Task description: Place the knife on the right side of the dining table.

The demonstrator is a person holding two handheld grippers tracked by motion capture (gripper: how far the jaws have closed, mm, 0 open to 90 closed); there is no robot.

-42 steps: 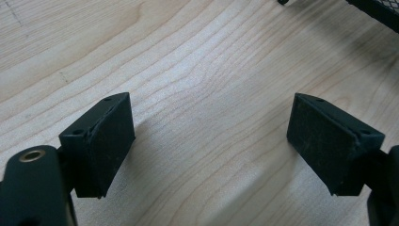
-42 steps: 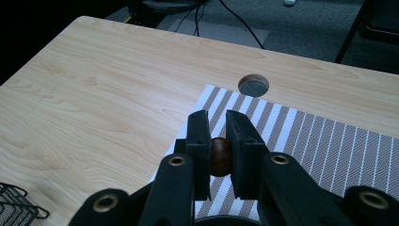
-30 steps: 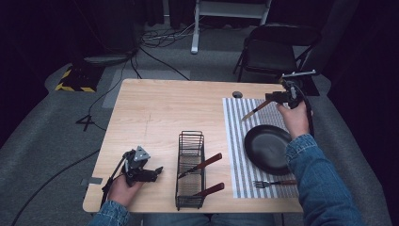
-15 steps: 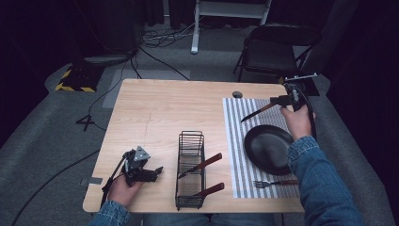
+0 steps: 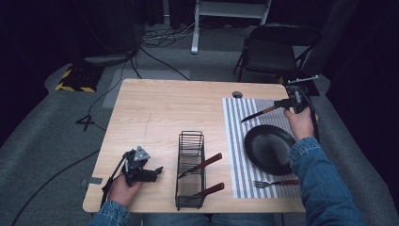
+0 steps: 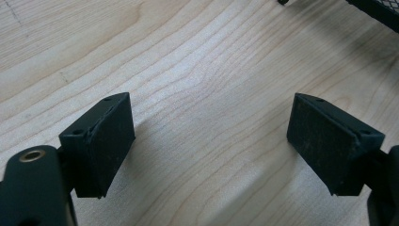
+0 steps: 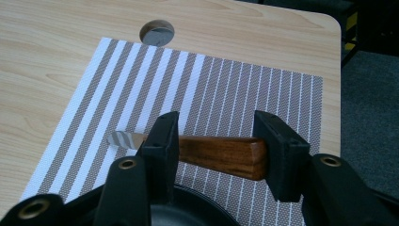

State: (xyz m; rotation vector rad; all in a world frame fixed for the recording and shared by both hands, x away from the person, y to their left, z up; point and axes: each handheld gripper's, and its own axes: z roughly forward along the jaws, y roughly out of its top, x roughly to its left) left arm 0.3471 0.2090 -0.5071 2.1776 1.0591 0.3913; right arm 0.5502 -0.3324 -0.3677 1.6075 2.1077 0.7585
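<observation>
A knife [image 5: 261, 113] with a brown wooden handle [image 7: 216, 155] lies across the far part of the striped placemat [image 5: 235, 141], blade pointing left. My right gripper [image 5: 284, 103] is at the handle end. Its jaws have just been opening, and in the right gripper view the handle sits crosswise in the gap of the right gripper [image 7: 214, 125], blade passing behind the left jaw, with no pad seen pressing on it. The black plate [image 5: 268, 148] lies just in front. My left gripper [image 5: 157, 170] rests open near the table's front left, left gripper [image 6: 209, 117] over bare wood.
A black wire rack [image 5: 190, 134] stands at the front centre holding two wooden-handled utensils [image 5: 202, 165]. A fork [image 5: 275, 182] lies on the mat in front of the plate. A cable hole [image 5: 237, 94] sits at the mat's far corner. A chair [image 5: 273, 52] stands beyond the table.
My right hand has sunk toward the mat with the knife, whose handle end has come down so it lies flatter. The left gripper has stayed where it was.
</observation>
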